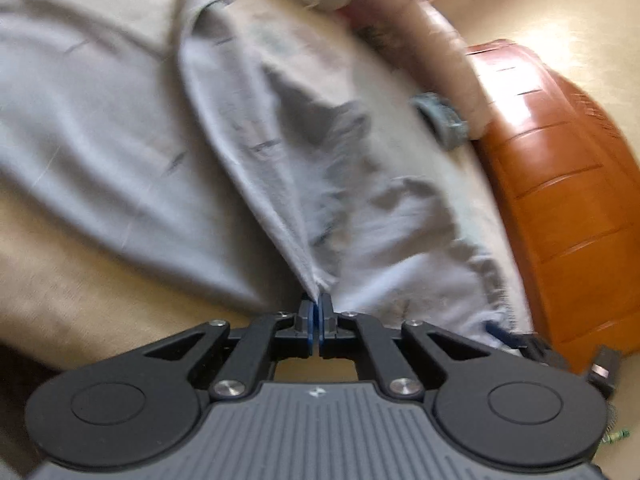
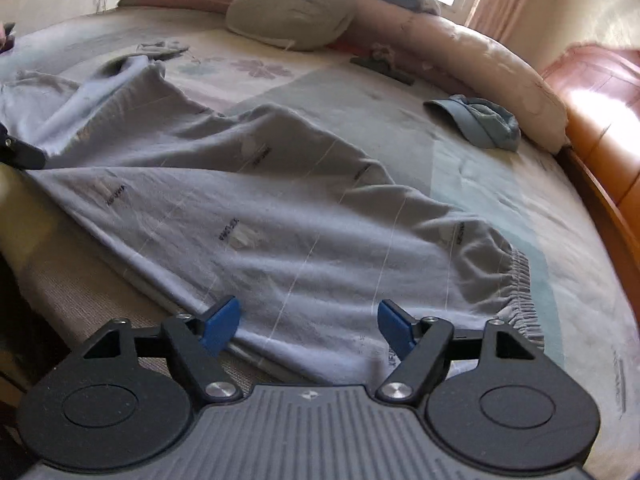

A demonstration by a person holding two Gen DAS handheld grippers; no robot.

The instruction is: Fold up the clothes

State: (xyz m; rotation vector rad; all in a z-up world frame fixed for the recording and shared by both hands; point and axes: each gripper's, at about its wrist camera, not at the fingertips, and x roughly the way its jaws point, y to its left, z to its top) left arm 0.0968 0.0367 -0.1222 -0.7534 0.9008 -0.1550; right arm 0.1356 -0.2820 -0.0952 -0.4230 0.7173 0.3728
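Note:
A pale grey-blue garment [image 2: 280,200] with small dark prints and a gathered elastic hem [image 2: 520,296] lies spread and wrinkled on the bed. In the left wrist view the same garment [image 1: 100,140] rises in a taut ridge to my left gripper [image 1: 319,306], whose blue pads are shut on a pinched edge of the cloth. My right gripper [image 2: 308,322] hangs just above the garment's near edge with its blue pads [image 2: 220,324] wide apart and nothing between them. At the left edge of the right wrist view a black gripper part [image 2: 22,152] meets the cloth.
The patterned bed sheet [image 2: 500,200] carries a small folded blue cloth [image 2: 480,124], also in the left wrist view [image 1: 440,120]. A grey dimpled pillow [image 2: 292,12] and a long pink bolster [image 2: 480,52] lie at the back. An orange wooden bed frame [image 2: 600,200] runs along the right.

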